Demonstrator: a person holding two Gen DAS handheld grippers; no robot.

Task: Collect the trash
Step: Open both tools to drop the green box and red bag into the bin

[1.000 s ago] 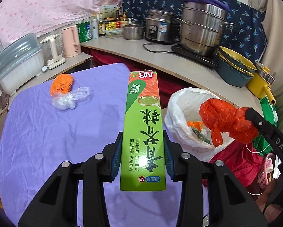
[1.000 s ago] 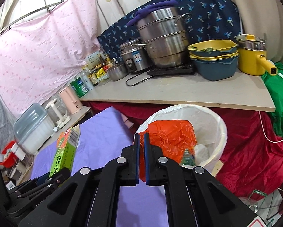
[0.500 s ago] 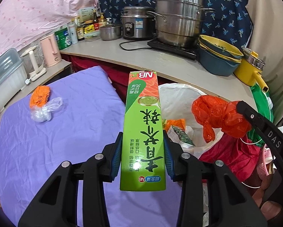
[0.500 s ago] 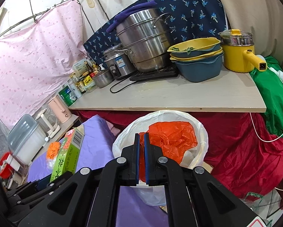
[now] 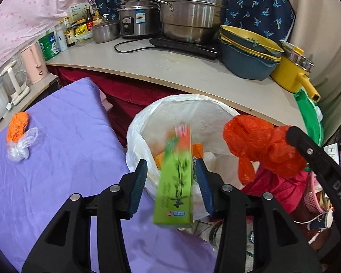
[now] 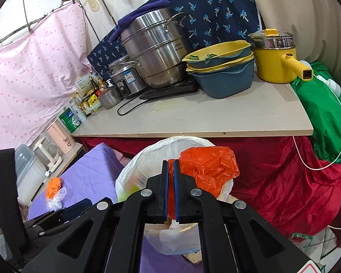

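A green tea box [image 5: 176, 182], blurred and tilted, drops between the pads of my left gripper [image 5: 170, 166], whose jaws are opening; a gap shows on each side of the box. Just below it is the bin with a white liner [image 5: 193, 107], holding some scraps. My right gripper [image 6: 170, 166] is shut on a crumpled orange plastic bag [image 6: 209, 166], which hangs over the bin's right rim [image 5: 259, 145]. In the right wrist view the box is a green blur [image 6: 134, 184] inside the liner [image 6: 147, 159]. An orange wad [image 5: 16, 129] and a clear bag [image 5: 22, 147] lie on the purple table [image 5: 67, 147].
Behind the bin runs a counter [image 5: 170, 68] with a steel steamer [image 5: 191, 11], a rice cooker [image 5: 136, 18], stacked basins [image 5: 245, 54] and a yellow pot [image 5: 291, 75]. Red cloth hangs under it. A pink basket [image 5: 311, 200] and clutter sit low right.
Both grippers came closer to the bin. The left jaws spread apart and the green box, held upright before, has slipped and tipped down toward the bin mouth.
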